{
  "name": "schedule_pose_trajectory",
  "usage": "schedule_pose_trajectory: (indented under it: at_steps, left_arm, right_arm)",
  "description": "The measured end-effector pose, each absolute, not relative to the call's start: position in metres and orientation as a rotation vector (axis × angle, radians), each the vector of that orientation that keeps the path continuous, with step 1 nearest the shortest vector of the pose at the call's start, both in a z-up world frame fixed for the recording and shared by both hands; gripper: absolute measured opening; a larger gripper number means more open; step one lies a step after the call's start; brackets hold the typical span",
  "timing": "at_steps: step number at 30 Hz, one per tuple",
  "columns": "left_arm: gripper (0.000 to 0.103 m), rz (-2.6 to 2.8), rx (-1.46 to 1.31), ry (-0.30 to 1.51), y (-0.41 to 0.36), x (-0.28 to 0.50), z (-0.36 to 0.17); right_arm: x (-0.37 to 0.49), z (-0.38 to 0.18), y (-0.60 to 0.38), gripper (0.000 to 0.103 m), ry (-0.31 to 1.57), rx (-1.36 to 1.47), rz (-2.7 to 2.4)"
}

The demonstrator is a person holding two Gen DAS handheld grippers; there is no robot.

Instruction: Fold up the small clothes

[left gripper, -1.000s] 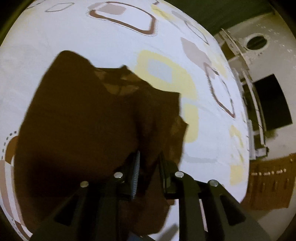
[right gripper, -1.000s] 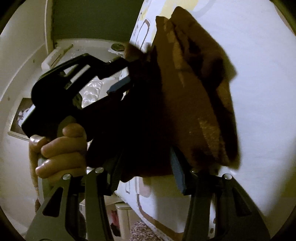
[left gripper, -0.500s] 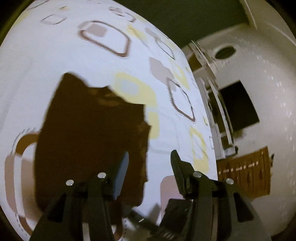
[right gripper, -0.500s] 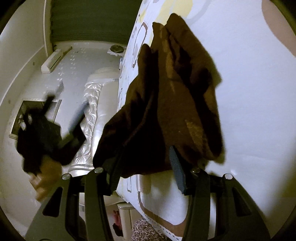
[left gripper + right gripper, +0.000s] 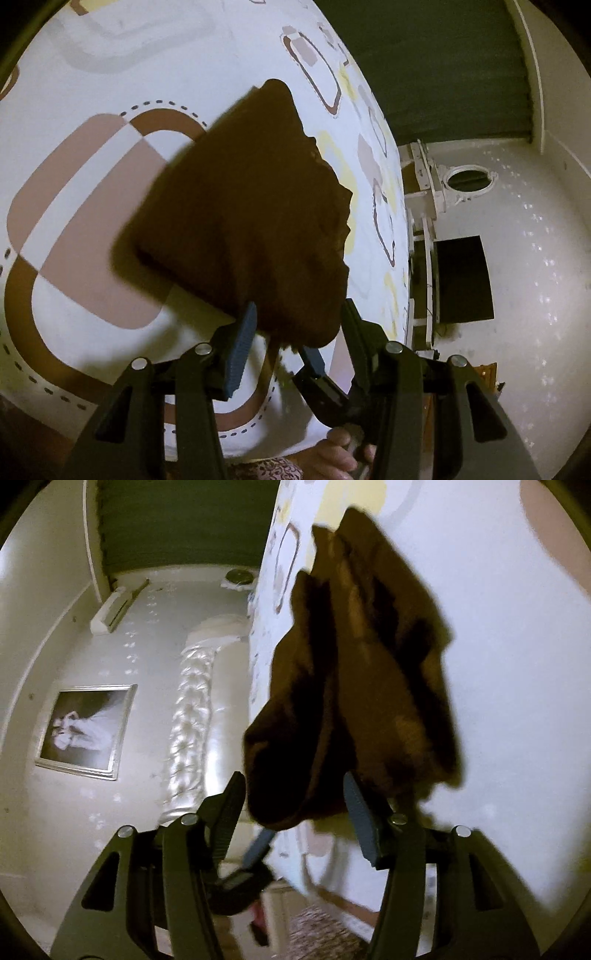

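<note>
Your right tool (image 5: pixel 293 805) is opening around the brown garment (image 5: pixel 369 672), left tool (image 5: pixel 297 328) released too. That bunched corner at 6 o'clock on the bed sheet (image 5: pixel 110 66) could flop open, so the fold may slump.

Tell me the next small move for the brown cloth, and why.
Probably draw the right gripper back off the brown cloth. Its jaws are opening with the near edge between them, and the cloth lies folded in layers on the patterned sheet. The left gripper is open at the same end.
</note>
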State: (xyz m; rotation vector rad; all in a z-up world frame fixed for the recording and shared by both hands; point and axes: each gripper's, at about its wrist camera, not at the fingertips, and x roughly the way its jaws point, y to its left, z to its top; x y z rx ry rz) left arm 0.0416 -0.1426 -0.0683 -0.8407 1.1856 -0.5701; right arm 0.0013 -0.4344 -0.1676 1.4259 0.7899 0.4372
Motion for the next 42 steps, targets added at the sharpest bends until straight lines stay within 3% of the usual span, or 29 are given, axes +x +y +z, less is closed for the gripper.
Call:
schedule_pose_trajectory:
  at_steps: [5, 7, 19, 30, 37, 42]
  left_arm:
    - [0.049, -0.542, -0.9, 1.177, -0.142, 0.032, -0.078]
    - [0.057, -0.557, -0.891, 1.185, -0.15, 0.03, -0.08]
    - [0.06, -0.514, -0.994, 1.179, -0.183, 0.048, -0.101]
    - [0.06, -0.472, -1.021, 1.179, -0.18, 0.053, -0.106]
    - [0.06, -0.489, -0.951, 1.158, -0.192, 0.058, -0.097]
    - [0.049, -0.481, -0.916, 1.181, -0.196, 0.062, -0.107]
  right_arm:
    - [0.011, -0.157, -0.428, 0.061, 0.832, 1.362, 0.431]
    - [0.012, -0.155, -0.428, 0.061, 0.842, 1.342, 0.426]
    - [-0.001, -0.146, -0.451, 0.061, 0.814, 1.336, 0.422]
    - [0.048, -0.127, -0.484, 0.061, 0.793, 1.257, 0.38]
    - [0.113, -0.137, -0.493, 0.061, 0.884, 1.184, 0.321]
    - [0.14, -0.155, -0.494, 0.061, 0.929, 1.17, 0.298]
